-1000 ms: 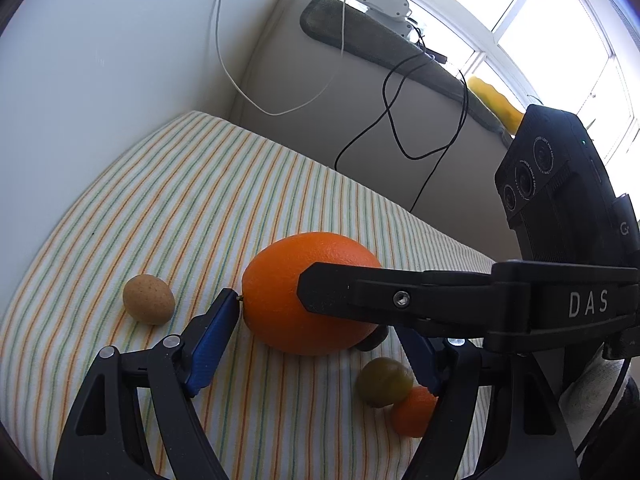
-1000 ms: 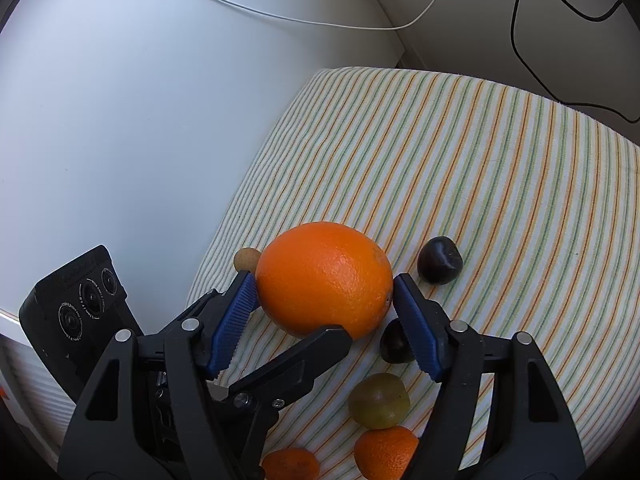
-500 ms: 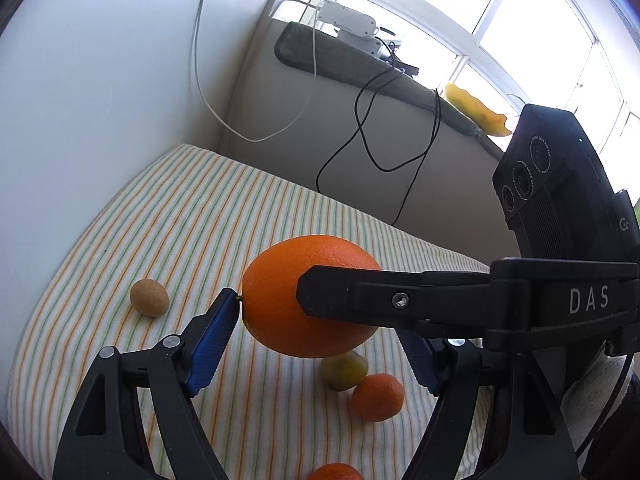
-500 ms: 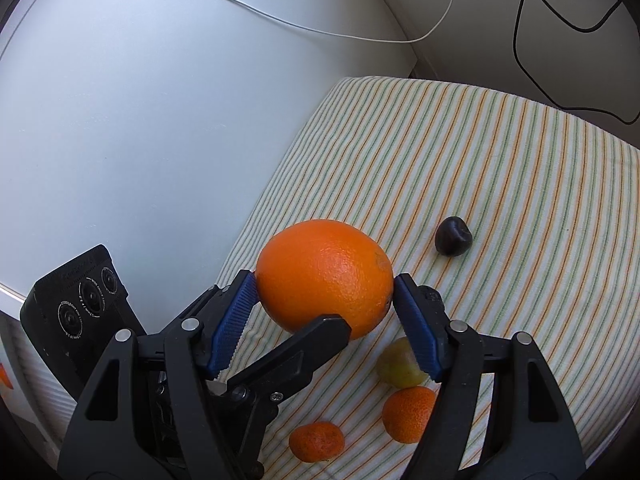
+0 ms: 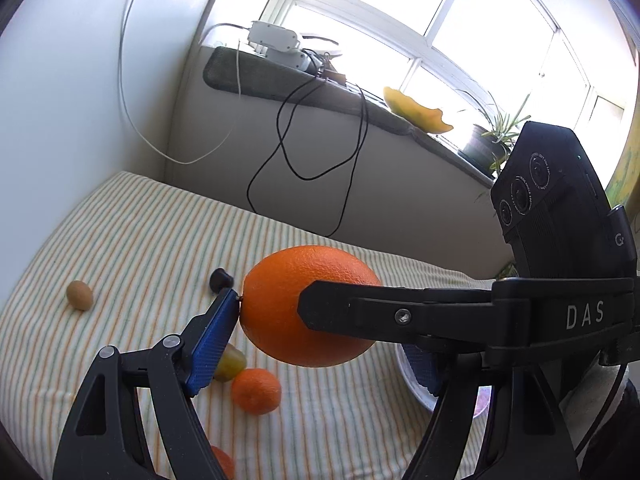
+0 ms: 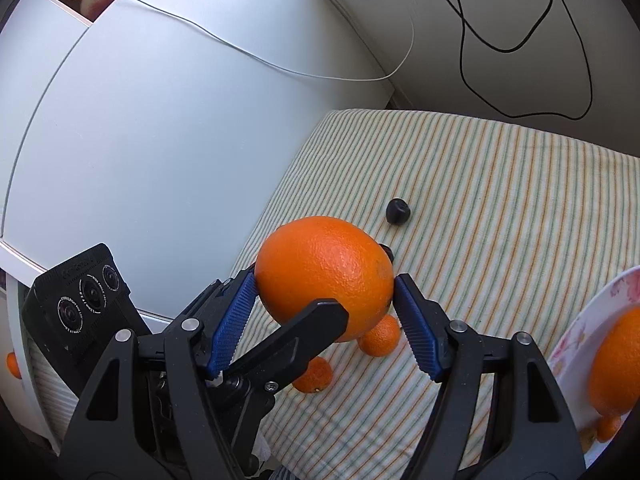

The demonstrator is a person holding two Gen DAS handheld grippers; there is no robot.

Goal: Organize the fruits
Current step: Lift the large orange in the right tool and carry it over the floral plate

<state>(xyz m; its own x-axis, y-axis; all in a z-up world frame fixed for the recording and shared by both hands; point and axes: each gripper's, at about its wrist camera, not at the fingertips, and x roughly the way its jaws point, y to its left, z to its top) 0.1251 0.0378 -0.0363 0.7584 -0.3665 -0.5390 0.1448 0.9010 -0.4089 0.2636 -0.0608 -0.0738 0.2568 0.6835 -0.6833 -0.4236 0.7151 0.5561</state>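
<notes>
Left wrist view: large orange (image 5: 310, 306) was up off the striped cloth (image 5: 140, 248), gripped between the blue pads of the left gripper (image 5: 320, 336). Left pad pressed on the fruit's left end; right pad mostly hidden behind the right gripper's black finger (image 5: 384, 312), which crossed in front of the orange. Below on the cloth lay a small brown fruit (image 5: 80, 295) well to the left, a dark fruit (image 5: 221, 279) just behind the left pad, a yellow-green fruit (image 5: 232, 362) touching a small mandarin (image 5: 256, 390), and part of another orange fruit (image 5: 222, 462) at the bottom edge. Rim of a plate (image 5: 404, 368) showed under the right finger.

Right wrist view: same large orange (image 6: 324, 278) was clamped between both ribbed pads of the right gripper (image 6: 324, 304), each pad touching a side. One finger of the left gripper (image 6: 296, 340) reached up against the front of the fruit. Two small mandarins (image 6: 380, 338) (image 6: 314, 376) sat on the cloth (image 6: 480, 200) beneath; a dark fruit (image 6: 398, 211) lay farther back, apart from them. At the right edge a flowered plate (image 6: 568, 344) carried another big orange (image 6: 616, 368), with a small orange fruit (image 6: 608, 428) just below it.
</notes>
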